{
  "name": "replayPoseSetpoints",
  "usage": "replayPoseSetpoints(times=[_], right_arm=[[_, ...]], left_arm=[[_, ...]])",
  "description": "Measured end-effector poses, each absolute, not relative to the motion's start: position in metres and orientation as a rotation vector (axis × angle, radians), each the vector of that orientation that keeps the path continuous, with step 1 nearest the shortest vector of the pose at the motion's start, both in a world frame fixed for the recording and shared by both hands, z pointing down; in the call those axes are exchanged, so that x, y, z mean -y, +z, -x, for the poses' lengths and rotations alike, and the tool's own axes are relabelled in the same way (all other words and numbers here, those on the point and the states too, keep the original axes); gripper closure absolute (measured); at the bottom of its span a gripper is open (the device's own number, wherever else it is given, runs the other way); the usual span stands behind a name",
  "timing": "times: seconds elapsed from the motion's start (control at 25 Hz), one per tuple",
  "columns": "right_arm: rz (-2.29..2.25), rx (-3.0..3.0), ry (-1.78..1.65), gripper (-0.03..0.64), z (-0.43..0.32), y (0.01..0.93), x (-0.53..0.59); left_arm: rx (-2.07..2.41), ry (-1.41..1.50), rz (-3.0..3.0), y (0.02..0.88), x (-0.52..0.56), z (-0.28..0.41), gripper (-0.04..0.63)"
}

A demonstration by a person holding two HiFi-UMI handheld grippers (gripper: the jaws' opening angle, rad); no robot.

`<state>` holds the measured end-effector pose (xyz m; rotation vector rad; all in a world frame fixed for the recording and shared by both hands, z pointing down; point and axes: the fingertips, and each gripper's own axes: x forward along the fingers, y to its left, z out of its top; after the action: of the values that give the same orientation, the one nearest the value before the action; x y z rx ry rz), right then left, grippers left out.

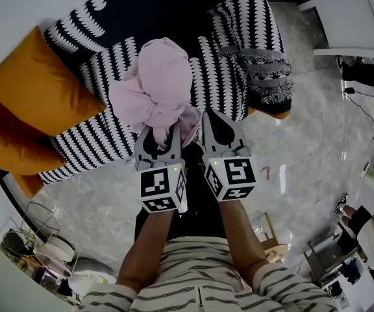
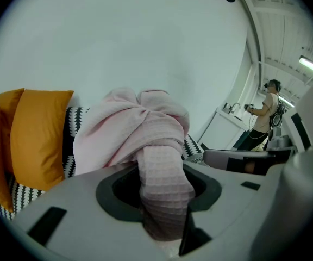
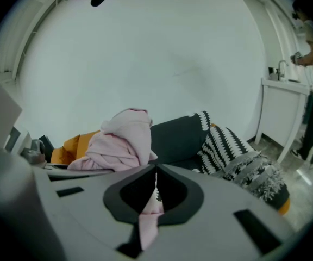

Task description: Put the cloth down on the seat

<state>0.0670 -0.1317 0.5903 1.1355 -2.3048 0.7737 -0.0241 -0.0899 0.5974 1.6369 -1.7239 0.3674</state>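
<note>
I have both tongs on the pink cloth (image 1: 158, 83). The left tongs (image 1: 158, 134) are clamped on a thick, waffle-textured fold of it, which fills the gap between the jaws in the left gripper view. The right tongs (image 1: 208, 116) are pinched nearly together on a thin corner of the same cloth; a narrow pink strip hangs between the jaws in the right gripper view.

The rest of the cloth is bunched into a loose mound just beyond the jaw tips, over the front of the sofa (image 1: 109, 135) with its black-and-white patterned cover. From here I cannot tell whether the mound rests on the seat or hangs clear of it.

Two orange cushions (image 1: 31, 90) sit at the sofa's left end, well apart from the cloth. A fringed patterned cushion (image 1: 265, 77) lies at the right end. The tongs themselves are side by side, close together, above the pale marble floor (image 1: 297, 155) at the sofa's edge. Another person (image 2: 268, 113) stands far off, by a white counter (image 2: 232, 125).
</note>
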Motion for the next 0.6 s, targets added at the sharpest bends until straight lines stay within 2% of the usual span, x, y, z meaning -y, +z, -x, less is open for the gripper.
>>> replayPoseSetpoints(times=[0.6], right_arm=[[-1.136,2.24,0.827,0.601,-0.076,0.647,0.122]], left_arm=[[1.668,0.394,-1.577,0.658,0.09,0.013,0.431]])
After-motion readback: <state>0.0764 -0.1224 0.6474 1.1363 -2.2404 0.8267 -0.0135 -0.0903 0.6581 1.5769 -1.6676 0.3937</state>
